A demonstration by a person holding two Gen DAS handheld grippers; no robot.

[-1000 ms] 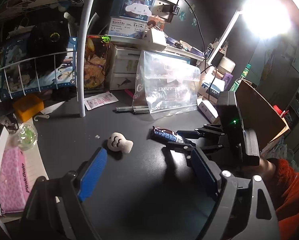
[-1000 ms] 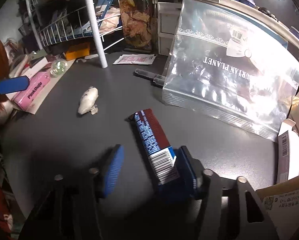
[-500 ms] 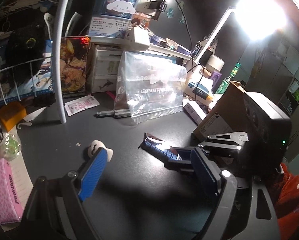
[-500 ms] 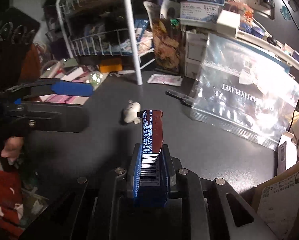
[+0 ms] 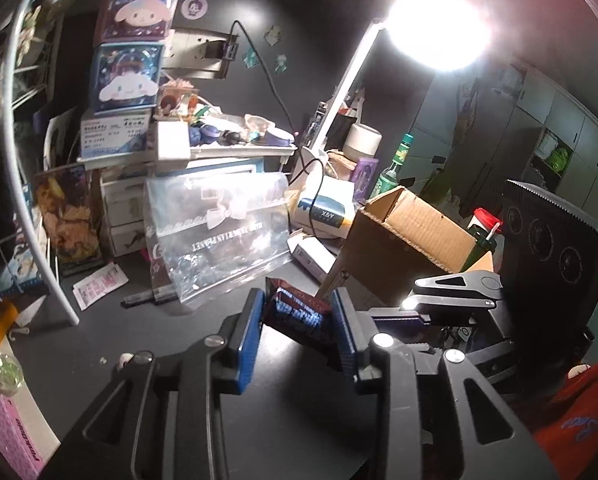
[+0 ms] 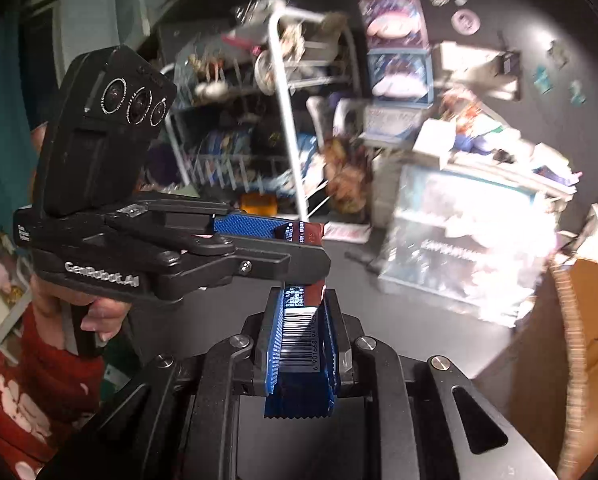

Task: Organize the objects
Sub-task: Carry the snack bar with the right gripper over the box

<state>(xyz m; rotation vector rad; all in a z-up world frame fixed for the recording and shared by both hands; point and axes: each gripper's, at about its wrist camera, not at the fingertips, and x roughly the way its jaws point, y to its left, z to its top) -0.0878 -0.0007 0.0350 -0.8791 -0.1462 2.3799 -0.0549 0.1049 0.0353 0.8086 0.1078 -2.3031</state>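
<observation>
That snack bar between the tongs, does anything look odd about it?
Yes. The snack bar is off the desk, held from both ends: the right tongs clamp its barcode end, and the left tongs are around the other end.

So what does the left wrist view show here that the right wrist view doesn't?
Only the left wrist view shows the bright desk lamp, the green bottle and the open top of the cardboard box.

Only the right wrist view shows the wrapper's barcode end and the hand holding the left gripper.

Both show the snack bar between the pads of both grippers, the right gripper shut on it, plus the clear zip bag.
</observation>
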